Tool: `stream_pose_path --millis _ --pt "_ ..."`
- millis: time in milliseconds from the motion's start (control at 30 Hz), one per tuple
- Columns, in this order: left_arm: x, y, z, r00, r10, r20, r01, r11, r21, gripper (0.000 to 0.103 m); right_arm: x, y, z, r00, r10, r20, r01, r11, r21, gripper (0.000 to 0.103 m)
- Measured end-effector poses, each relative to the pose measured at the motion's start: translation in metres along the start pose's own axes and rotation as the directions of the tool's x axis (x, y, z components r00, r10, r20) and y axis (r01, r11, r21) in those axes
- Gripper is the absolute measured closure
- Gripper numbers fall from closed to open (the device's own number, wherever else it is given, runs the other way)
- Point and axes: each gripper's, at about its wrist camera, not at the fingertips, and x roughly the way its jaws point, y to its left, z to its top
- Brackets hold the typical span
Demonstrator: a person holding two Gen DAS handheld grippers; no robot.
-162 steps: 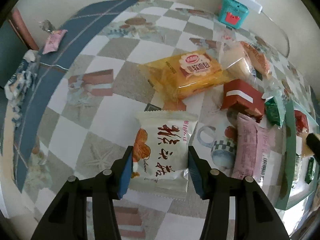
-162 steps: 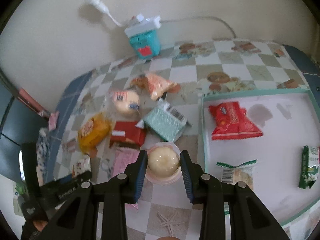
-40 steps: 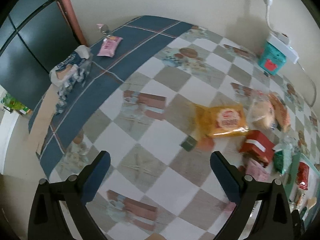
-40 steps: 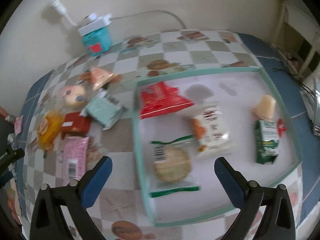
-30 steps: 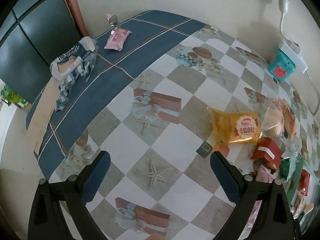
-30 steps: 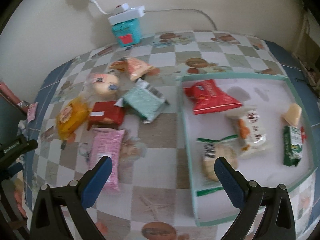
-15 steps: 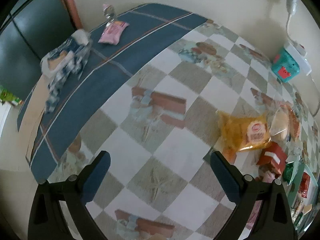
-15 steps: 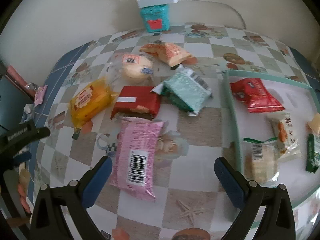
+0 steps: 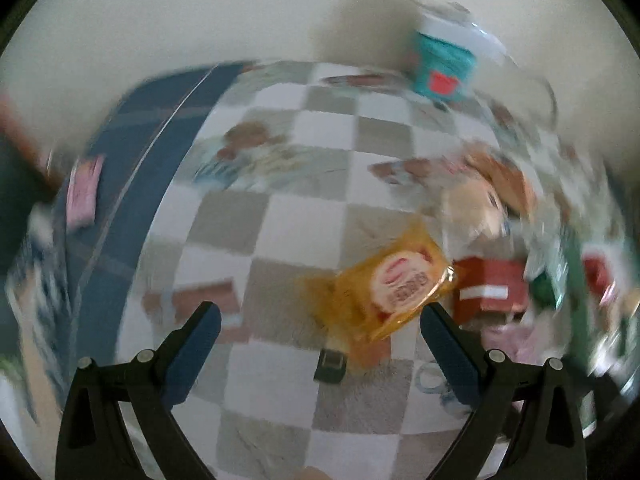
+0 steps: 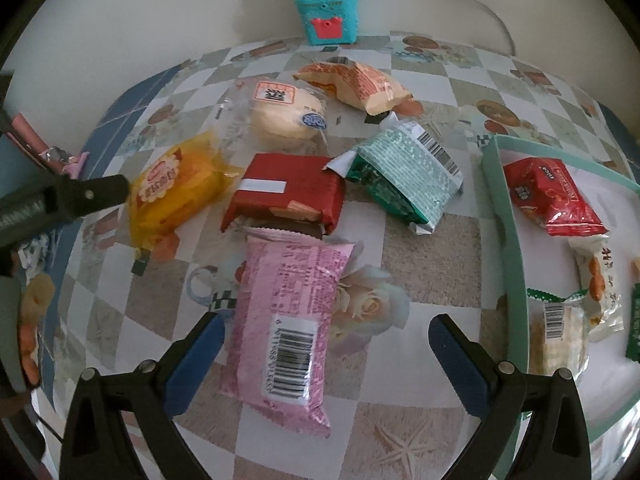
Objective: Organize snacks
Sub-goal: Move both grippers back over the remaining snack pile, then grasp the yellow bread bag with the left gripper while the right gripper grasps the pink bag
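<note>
Now both sets of tongs are spread wide and carrying nothing: the right tongs (image 10: 326, 342) hang over the pink packet (image 10: 290, 322), which lies flat on the counter (image 10: 420, 272) with its barcode up, one blue pad at its left edge and the other well clear to the right, while the left tongs (image 9: 320, 326) aim at the yellow cake packet (image 9: 390, 286), the view badly smeared. To take the pink one cleanly, I'd centre the pads across its narrow width and pinch the middle, since slick film will likely slide or crumple if caught by a corner. Loose beside it sit a red bar (image 10: 286, 196), a green packet (image 10: 402, 174), a round bun (image 10: 286, 116) and an orange packet (image 10: 358, 86); the green-rimmed tray (image 10: 514, 264) at right already holds several snacks. Checked oilcloth covers the counter, with a teal box (image 10: 328, 14) and a power strip against the pale wall
</note>
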Motion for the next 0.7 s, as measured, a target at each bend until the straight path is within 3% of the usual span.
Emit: stream_pose_path --millis 100,267,367,533,600,667,700 --pt "0.006 -0.022 0.007 1.000 0.013 0.005 -0.014 0.990 0.143 0.003 0.001 -0.008 0.002 1.000 -0.001 -0.003 0.001 1.000 0.022 0.000" --pt "0.019 -0.047 0.016 0.999 0.036 -0.004 -0.034 0.956 0.291 0.003 0.000 -0.007 0.002 1.000 -0.007 0.002 0.007 1.000 0.015 0.000" --pt "0.032 -0.054 0.019 0.999 0.025 -0.045 -0.010 0.948 0.318 0.003 0.002 -0.001 0.001 1.000 0.004 0.001 -0.004 1.000 -0.006 0.000" --pt "0.046 -0.055 0.015 0.996 0.064 -0.070 -0.038 0.944 0.328 0.005 0.005 0.003 0.000 1.000 0.009 0.002 -0.009 1.000 -0.021 0.000" --pt "0.050 -0.053 0.015 0.995 0.061 -0.080 -0.033 0.948 0.316 0.013 0.006 0.004 0.000 1.000 0.010 0.006 -0.010 1.000 -0.026 0.000" --pt "0.053 -0.051 0.016 0.995 0.047 -0.086 -0.019 0.954 0.301 0.038 0.005 0.006 0.001 1.000 0.006 0.015 -0.005 1.000 -0.031 0.001" --pt "0.053 -0.050 0.016 0.995 0.044 -0.089 -0.016 0.957 0.290 0.043 0.005 0.007 0.001 1.000 0.004 0.019 -0.003 0.999 -0.032 0.003"
